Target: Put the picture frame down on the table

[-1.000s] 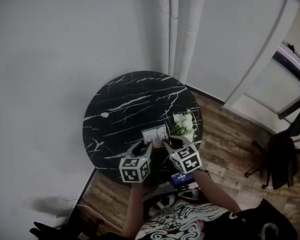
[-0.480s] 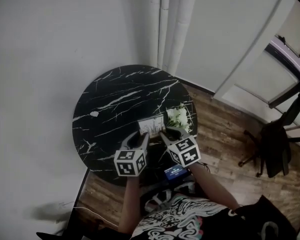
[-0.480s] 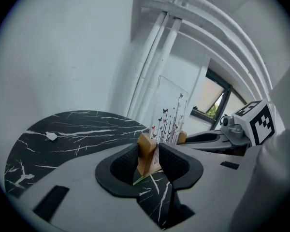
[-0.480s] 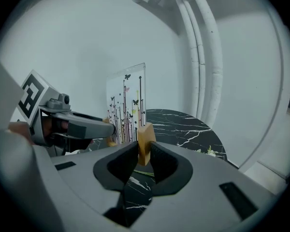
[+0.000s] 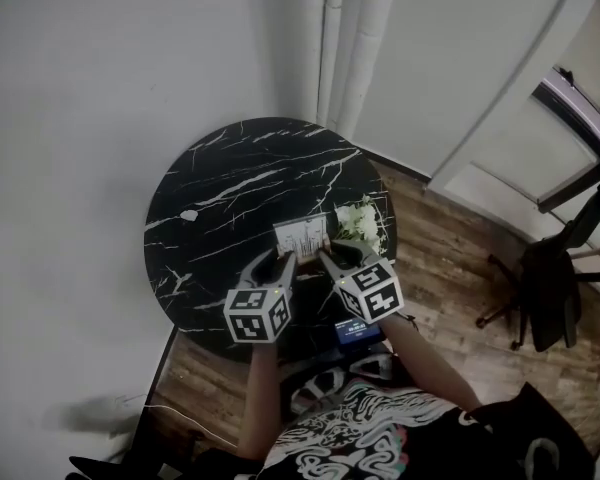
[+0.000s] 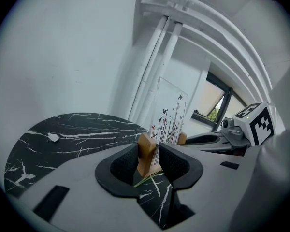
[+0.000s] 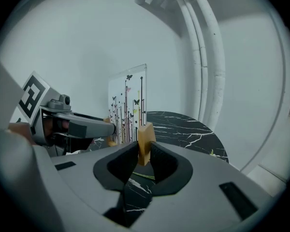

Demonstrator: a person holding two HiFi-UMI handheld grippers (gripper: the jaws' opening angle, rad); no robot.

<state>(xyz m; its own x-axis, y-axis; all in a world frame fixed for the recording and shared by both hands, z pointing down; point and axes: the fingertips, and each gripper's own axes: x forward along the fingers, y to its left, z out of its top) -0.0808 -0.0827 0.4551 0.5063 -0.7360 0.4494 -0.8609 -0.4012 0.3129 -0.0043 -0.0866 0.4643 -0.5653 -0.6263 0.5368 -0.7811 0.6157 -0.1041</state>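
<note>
black marble with white veins makes the round table, which stands in a corner of white walls. over its near part, the left gripper is clamped on a wooden foot at one end of the picture frame, with its dark pads pressed on both sides of the block. the right gripper grasps the other foot in the same way, so the frame is carried from both ends. the frame is a clear panel printed with thin stems and butterflies. it stands upright between the two grippers, over the near right part of the table. whether the feet already touch the marble is not sure: the gripper views show the table and a green stem below the blocks, but the jaws hide the contact. just beside the frame, on its right, lies a bunch of white flowers, and a small white scrap lies well apart on the left of the table. behind are white pipes in the corner. a wooden floor with a dark chair is on the right.

compared with a second ago, little has changed around the frame. both grips are as firm as they were, and the frame keeps about the same place next to the flowers; mostly the head camera has shifted. this suggests that the frame is at or very near its place. what remains is probably to settle it on its feet and then to open both jaws, without pushing the flowers.
</note>
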